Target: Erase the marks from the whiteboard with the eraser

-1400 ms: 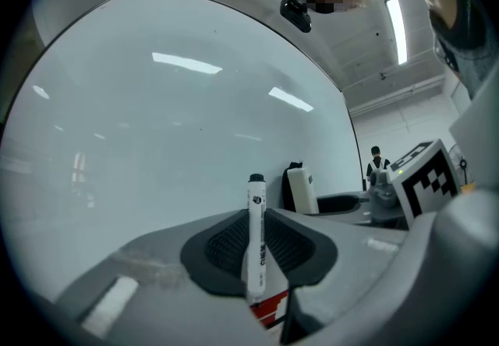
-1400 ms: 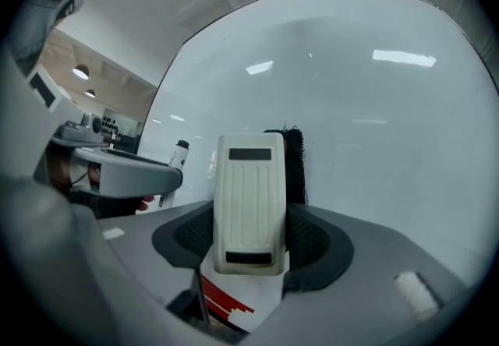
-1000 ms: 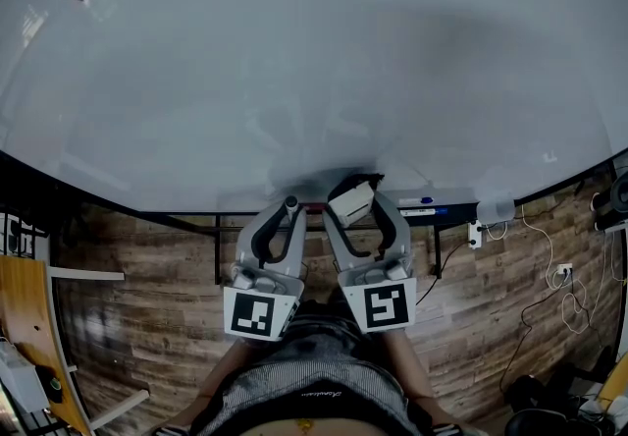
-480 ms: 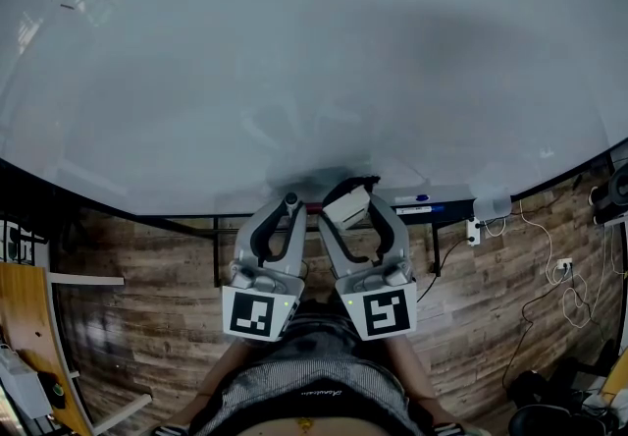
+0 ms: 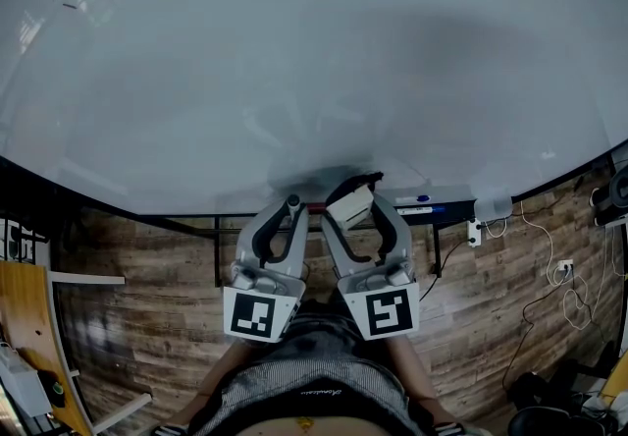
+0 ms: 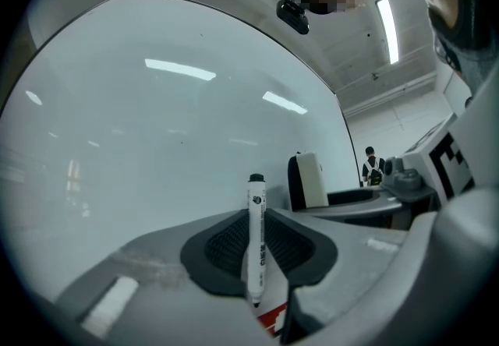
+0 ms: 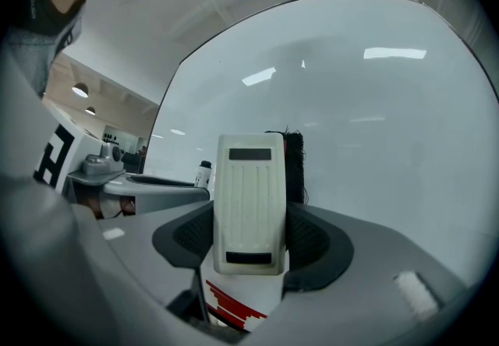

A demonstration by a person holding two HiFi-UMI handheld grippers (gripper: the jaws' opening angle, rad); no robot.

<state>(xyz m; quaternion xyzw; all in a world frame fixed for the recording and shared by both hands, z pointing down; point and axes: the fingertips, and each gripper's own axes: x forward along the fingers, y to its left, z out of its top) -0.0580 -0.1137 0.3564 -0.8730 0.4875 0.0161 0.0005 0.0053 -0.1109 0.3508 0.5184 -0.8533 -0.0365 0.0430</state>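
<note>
- Head view: the wide, glossy white whiteboard (image 5: 294, 61) fills the upper part of the picture. It looks nearly clean, with a grey smear across the middle and one small dark stroke far up at the left (image 5: 70, 4).
- Both tools sit low, by the board's bottom edge. The left gripper (image 5: 291, 200) and right gripper (image 5: 353, 203) are side by side, and a narrow tray (image 5: 417, 206) of pens lies just to the right.
- The job now, I judge, is to lift the right gripper to whatever marks remain. The felt should go flat on the board, and the wipes should be even and overlapping, so no edge digs in and streaks.
- The left tool should stay well clear, so its pen cannot touch the surface.
- Left gripper view: the jaws are closed to a narrow gap and clamp a slim white marker (image 6: 256, 239) with a black cap. It stands upright between the ribbed black pads, cap towards the board, apart from it.
- Right gripper view: the jaws are held fairly wide and grip the white plastic-backed eraser with a black felt pad (image 7: 249, 204) by its two sides.
- The eraser's ribbed back faces the camera and its felt side is turned towards the board. I cannot tell whether the felt touches the board.
</note>
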